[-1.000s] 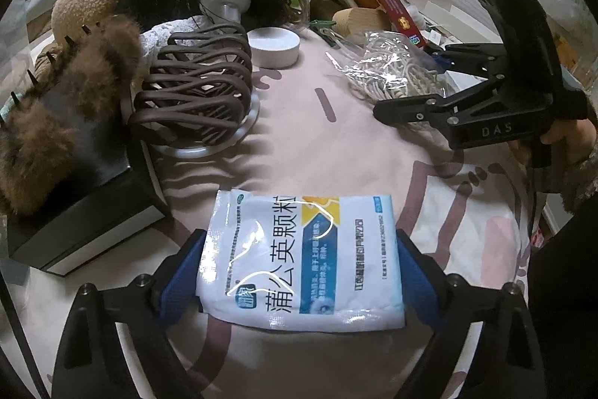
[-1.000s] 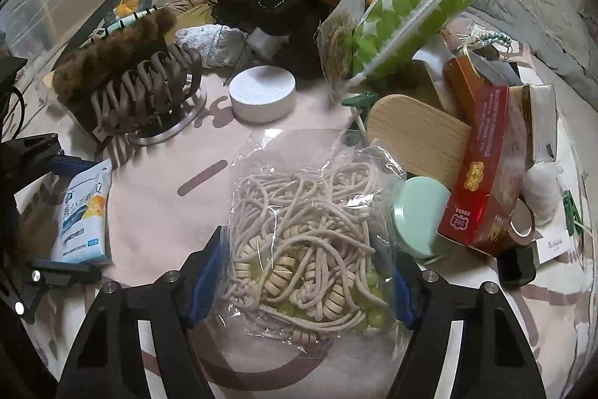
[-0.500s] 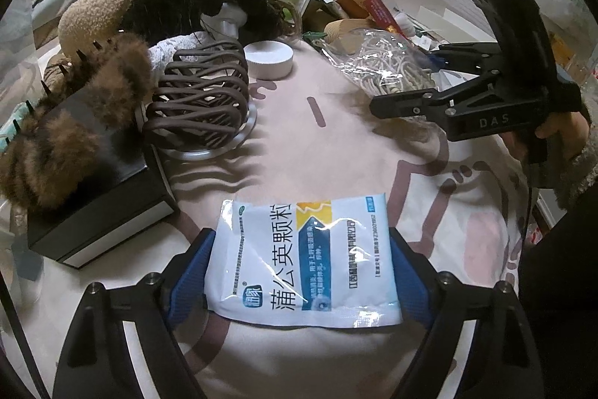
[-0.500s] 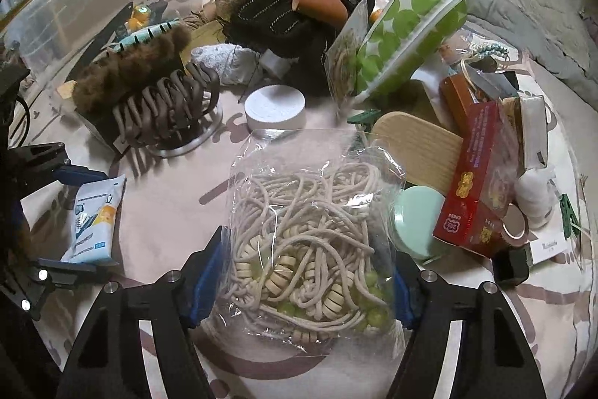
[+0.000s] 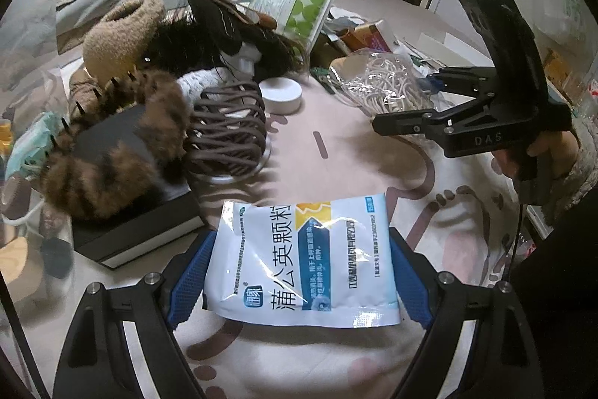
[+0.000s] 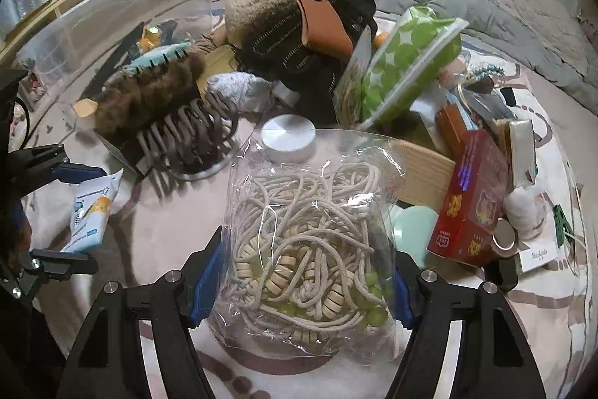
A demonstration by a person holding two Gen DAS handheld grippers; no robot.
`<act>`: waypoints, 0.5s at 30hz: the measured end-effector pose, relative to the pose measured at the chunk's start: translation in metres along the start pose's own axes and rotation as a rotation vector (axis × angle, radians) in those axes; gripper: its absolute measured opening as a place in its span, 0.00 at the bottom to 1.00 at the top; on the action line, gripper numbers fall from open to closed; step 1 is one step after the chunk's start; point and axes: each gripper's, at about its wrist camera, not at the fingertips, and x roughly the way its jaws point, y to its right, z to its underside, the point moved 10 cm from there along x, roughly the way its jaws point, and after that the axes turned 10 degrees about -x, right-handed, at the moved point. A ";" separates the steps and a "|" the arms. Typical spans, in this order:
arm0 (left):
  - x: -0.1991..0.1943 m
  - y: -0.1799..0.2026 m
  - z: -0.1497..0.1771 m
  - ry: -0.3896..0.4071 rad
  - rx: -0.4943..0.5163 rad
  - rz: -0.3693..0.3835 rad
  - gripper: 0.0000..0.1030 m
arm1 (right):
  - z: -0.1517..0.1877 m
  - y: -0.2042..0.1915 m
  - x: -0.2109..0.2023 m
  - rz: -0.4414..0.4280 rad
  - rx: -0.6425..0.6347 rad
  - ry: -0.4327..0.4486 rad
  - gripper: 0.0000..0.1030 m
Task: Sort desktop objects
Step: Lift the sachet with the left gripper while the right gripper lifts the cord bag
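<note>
fingers of your left gripper (image 5: 299, 272) clench the white sachet (image 5: 302, 260) at its side edges, near centre; your right gripper (image 6: 302, 283) grips the rope bag (image 6: 310, 242). both seem light, soft, slippery: squeeze mid-sides.

In the left wrist view the small print on the white and blue sachet (image 5: 304, 258) is too fine to read, and its side edges are hidden behind the blue pads. The black box (image 5: 134, 212) at nine o'clock is half buried under brown fur. In the right wrist view the cord bag (image 6: 310, 245) covers part of the mint lid (image 6: 413, 230) and the wooden board (image 6: 426, 171) at three o'clock. The clear bin (image 6: 112, 6) at ten o'clock runs off the edge.
</note>
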 end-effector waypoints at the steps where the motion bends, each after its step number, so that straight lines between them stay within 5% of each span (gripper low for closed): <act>1: -0.003 0.001 -0.002 0.008 0.006 -0.006 0.85 | -0.001 -0.001 -0.002 -0.002 0.000 0.005 0.71; 15: -0.047 0.008 -0.050 0.157 0.014 -0.075 0.85 | -0.043 -0.008 -0.044 -0.016 -0.004 0.105 0.71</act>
